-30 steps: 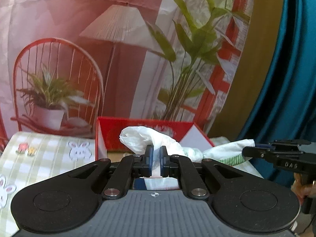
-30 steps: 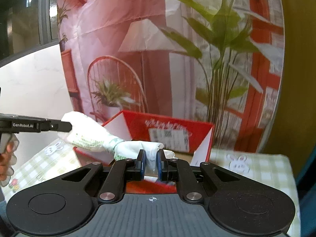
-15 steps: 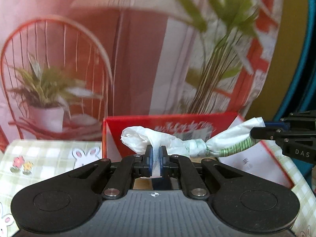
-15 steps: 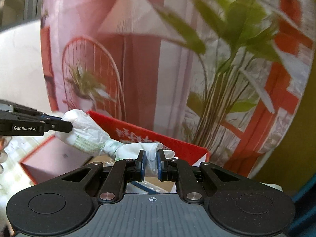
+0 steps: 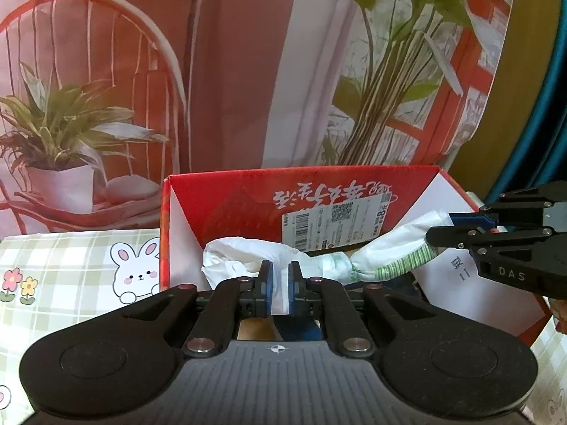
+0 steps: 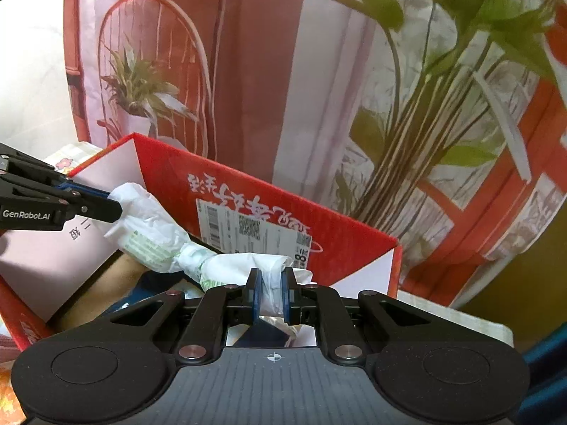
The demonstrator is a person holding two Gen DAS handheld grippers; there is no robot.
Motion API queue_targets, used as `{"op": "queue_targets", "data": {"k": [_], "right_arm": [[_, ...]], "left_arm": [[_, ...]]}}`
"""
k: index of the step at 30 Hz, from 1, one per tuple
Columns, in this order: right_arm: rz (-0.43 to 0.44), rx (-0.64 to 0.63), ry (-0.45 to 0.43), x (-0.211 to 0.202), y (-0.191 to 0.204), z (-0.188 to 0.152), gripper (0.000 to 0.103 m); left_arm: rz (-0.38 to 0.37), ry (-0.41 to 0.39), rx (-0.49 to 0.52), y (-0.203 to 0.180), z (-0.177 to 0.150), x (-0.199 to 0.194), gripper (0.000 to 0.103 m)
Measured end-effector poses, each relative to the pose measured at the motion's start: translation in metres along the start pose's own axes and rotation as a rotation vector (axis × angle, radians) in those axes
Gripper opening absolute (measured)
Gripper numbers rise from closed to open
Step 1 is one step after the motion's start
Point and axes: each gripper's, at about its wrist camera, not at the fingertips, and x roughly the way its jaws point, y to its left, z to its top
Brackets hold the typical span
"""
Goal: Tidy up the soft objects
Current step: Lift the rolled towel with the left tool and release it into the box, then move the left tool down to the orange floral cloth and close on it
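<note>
with the left tongs (image 5: 280, 285) and right tongs (image 6: 272, 292) each pinching an end of the twisted white plastic bag (image 5: 319, 260) above the open red box (image 5: 244, 205), lowering both ends evenly looked wisest.

Surface: my table wore a green-and-cream checked cloth (image 5: 63, 258) printed with a white rabbit (image 5: 136, 271) and small flowers (image 5: 16, 285).
On it: an open red cardboard box (image 5: 248, 205) stood directly on the cloth, flaps up.
</note>
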Motion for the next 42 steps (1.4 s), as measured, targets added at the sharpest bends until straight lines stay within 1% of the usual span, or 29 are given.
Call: {"op": "queue_targets", "data": {"k": [2,3,4,6,8,11,13,14,17,18,20,21,22,23,25,27,30,35,37,42], "right_arm": [[-0.009,0.005,0.009,0.002,0.0,-0.002,0.015],[-0.023,0.003,0.007,0.002,0.0,-0.002,0.019],[-0.035,0.003,0.002,0.003,-0.001,-0.002,0.025],[-0.059,0.012,-0.025,-0.003,-0.001,-0.004,0.031],[-0.068,0.02,-0.04,-0.009,-0.002,-0.004,0.045],[-0.072,0.018,-0.057,-0.022,-0.002,-0.006,0.052],[-0.067,0.028,-0.067,-0.031,-0.001,-0.007,0.056],[-0.061,0.039,-0.076,-0.037,-0.001,-0.008,0.059],[-0.042,0.075,-0.095,-0.054,0.002,-0.012,0.064],[-0.036,0.088,-0.102,-0.06,0.004,-0.014,0.066],[-0.029,0.108,-0.114,-0.071,0.008,-0.019,0.076],[-0.031,0.118,-0.122,-0.077,0.011,-0.021,0.08],[-0.033,0.129,-0.127,-0.081,0.013,-0.023,0.089],[-0.031,0.147,-0.139,-0.087,0.015,-0.026,0.097],[-0.015,0.183,-0.161,-0.097,0.019,-0.031,0.102],[0.004,0.22,-0.177,-0.107,0.022,-0.036,0.102],[0.01,0.257,-0.198,-0.121,0.028,-0.045,0.103],[-0.02,0.277,-0.204,-0.138,0.041,-0.062,0.103],[-0.024,0.281,-0.204,-0.144,0.045,-0.072,0.103],[0.022,0.338,-0.183,-0.153,0.047,-0.098,0.103]], "left_arm": [[0.015,0.004,0.013,-0.002,0.0,-0.002,0.025],[0.021,-0.002,0.019,-0.003,0.001,-0.004,0.042],[0.027,-0.012,0.026,-0.004,0.001,-0.008,0.054],[0.043,-0.028,0.037,-0.006,0.002,-0.015,0.058],[0.043,-0.03,0.036,-0.008,0.004,-0.021,0.058],[0.043,-0.041,0.049,-0.013,0.004,-0.034,0.06],[0.048,-0.05,0.065,-0.018,0.003,-0.043,0.065],[0.051,-0.054,0.07,-0.021,0.002,-0.048,0.066],[0.055,-0.063,0.072,-0.026,-0.001,-0.063,0.068],[0.055,-0.066,0.071,-0.027,-0.003,-0.068,0.07],[0.061,-0.073,0.066,-0.029,-0.008,-0.078,0.075],[0.065,-0.08,0.061,-0.03,-0.011,-0.083,0.081],[0.067,-0.086,0.055,-0.03,-0.013,-0.089,0.085],[0.067,-0.092,0.045,-0.03,-0.017,-0.095,0.087],[0.066,-0.101,0.023,-0.03,-0.024,-0.106,0.092],[0.068,-0.108,0.005,-0.029,-0.031,-0.115,0.094],[0.07,-0.099,-0.015,-0.029,-0.044,-0.127,0.097],[0.025,-0.06,-0.033,-0.029,-0.066,-0.139,0.099],[0.019,-0.046,-0.04,-0.03,-0.076,-0.14,0.099],[0.004,-0.027,-0.073,-0.027,-0.099,-0.143,0.099]]}}
